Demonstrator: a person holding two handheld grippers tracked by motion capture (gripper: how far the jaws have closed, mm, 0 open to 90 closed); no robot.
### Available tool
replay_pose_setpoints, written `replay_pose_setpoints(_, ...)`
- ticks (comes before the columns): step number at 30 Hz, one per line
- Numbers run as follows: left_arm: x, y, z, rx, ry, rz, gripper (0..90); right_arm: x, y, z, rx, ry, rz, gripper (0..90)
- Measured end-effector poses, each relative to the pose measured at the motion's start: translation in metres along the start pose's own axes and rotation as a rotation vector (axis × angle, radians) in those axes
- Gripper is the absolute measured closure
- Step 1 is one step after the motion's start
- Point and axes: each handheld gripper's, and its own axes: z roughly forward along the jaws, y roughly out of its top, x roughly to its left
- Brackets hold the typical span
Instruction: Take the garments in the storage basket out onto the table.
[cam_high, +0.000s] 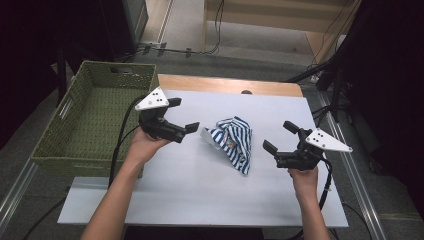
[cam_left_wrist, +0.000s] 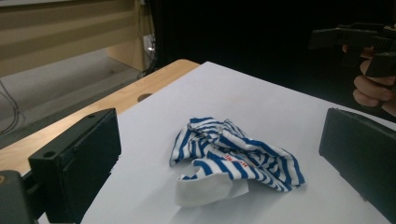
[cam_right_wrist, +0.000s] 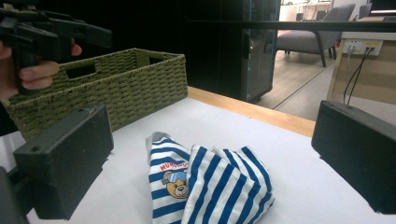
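A crumpled blue-and-white striped garment (cam_high: 232, 142) lies near the middle of the white table top (cam_high: 200, 190). In the right gripper view the garment (cam_right_wrist: 210, 186) shows a small bear print and red lettering. My left gripper (cam_high: 183, 115) hovers open just left of it, jaws pointing toward the cloth and holding nothing. To the garment's right my right gripper (cam_high: 280, 136) is open too, with nothing in it. In the left gripper view the garment (cam_left_wrist: 233, 156) lies ahead between the wide-apart jaws of the left gripper (cam_left_wrist: 219, 133). The right gripper (cam_right_wrist: 212, 140) frames it the same way.
A green woven basket (cam_high: 90, 115) stands at the table's left edge, seemingly with nothing in it. A bare wooden strip (cam_high: 230, 84) with a small hole runs along the far edge. Cables (cam_high: 215, 30) lie on the floor beyond. Dark stands flank both sides.
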Motion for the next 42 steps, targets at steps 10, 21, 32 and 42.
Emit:
replay_pose_setpoints(10,0.015,-0.009,-0.040,-0.026,0.088,-0.021,0.0,0.001,0.000,0.001,0.005,-0.001,-0.009,0.0)
replay_pose_setpoints(21,0.022,-0.025,-0.077,-0.058,0.146,-0.039,0.0,0.006,0.003,0.002,0.011,-0.002,-0.033,0.0)
replay_pose_setpoints(32,0.027,-0.030,-0.089,-0.059,0.178,-0.042,0.0,0.008,0.005,0.002,0.014,-0.001,-0.037,0.0)
replay_pose_setpoints(42,0.029,-0.032,-0.091,-0.066,0.182,-0.044,0.0,0.008,0.006,0.000,0.004,-0.007,-0.037,0.0)
